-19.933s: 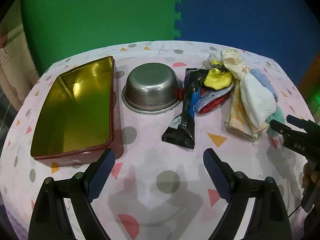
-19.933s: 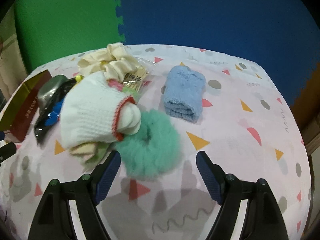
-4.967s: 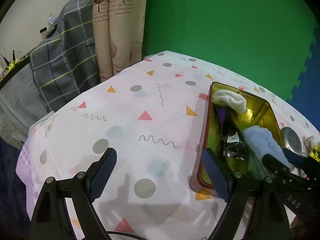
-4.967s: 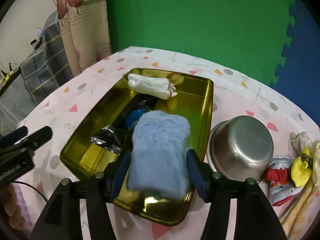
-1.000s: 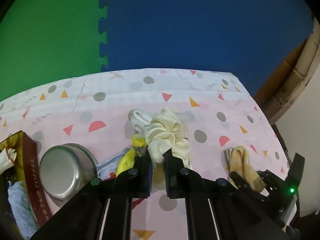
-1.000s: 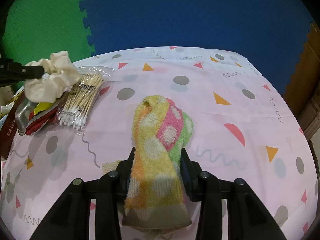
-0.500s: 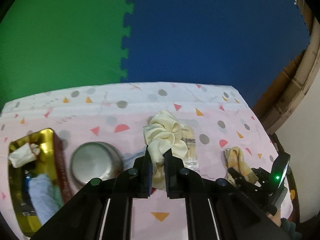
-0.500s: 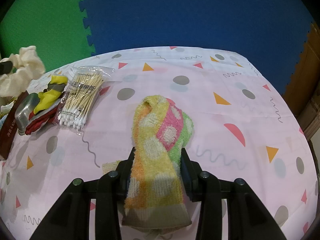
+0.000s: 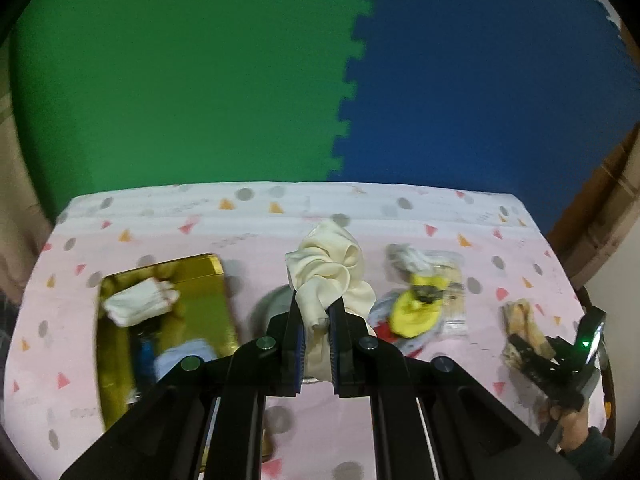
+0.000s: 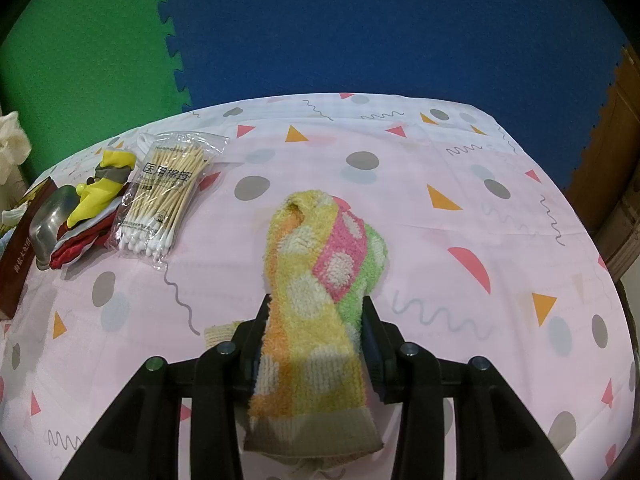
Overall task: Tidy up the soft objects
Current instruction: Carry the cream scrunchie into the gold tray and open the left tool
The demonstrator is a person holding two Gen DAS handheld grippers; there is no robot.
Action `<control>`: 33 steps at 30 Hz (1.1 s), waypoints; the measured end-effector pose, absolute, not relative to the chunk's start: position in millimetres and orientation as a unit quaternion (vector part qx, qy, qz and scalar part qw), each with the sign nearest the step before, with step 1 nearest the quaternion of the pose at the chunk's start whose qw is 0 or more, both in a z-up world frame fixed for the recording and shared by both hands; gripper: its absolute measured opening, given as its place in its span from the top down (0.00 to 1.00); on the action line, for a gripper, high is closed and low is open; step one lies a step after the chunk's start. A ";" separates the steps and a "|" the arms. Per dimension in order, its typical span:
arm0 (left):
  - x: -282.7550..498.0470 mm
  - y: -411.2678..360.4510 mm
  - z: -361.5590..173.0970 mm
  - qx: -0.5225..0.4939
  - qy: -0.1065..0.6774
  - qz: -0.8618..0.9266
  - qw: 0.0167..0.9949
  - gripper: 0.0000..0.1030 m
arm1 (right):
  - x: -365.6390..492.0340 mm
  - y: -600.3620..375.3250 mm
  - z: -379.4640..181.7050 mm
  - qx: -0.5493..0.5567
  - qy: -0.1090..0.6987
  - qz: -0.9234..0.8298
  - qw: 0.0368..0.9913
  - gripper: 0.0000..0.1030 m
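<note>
My left gripper is shut on a cream fabric scrunchie and holds it in the air above the table, over the steel bowl that it partly hides. To its left lies the gold tin, holding a white rolled cloth, a dark packet and a blue towel. My right gripper is shut on a yellow, pink and green dotted towel, which rests on the table. That right gripper also shows at the far right of the left wrist view, as right gripper.
A bag of cotton swabs lies left of the dotted towel. Beside it are a yellow toy and red-and-white cloth against the steel bowl. Green and blue foam mats form the back wall.
My left gripper has lifted the cream scrunchie and carried it left, from over the pile to over the bowl, bringing the gold tin into view. The right gripper and its towel have stayed still.
</note>
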State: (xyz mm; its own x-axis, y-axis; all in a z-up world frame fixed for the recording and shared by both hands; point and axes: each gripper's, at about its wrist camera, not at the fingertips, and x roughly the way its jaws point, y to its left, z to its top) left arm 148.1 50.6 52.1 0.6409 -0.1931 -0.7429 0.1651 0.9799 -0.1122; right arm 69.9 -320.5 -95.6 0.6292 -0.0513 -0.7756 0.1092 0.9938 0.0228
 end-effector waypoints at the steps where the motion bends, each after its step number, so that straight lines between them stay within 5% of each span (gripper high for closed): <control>1: 147.6 56.6 52.1 -0.019 0.413 -0.094 0.906 0.92 | 70.0 -320.5 -95.5 0.034 0.428 -0.045 0.902 0.61; 33: 178.6 179.8 -22.4 -0.049 0.469 0.051 0.880 0.92 | 69.9 -319.9 -94.8 0.030 0.429 -0.046 0.902 0.61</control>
State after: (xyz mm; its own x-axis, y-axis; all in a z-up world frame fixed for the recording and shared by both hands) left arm 178.6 179.8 -22.4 0.5553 0.0427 -0.8306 -0.1353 0.9900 -0.0395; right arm 69.9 -319.9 -94.9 0.6282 -0.0584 -0.7759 0.1090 0.9939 0.0134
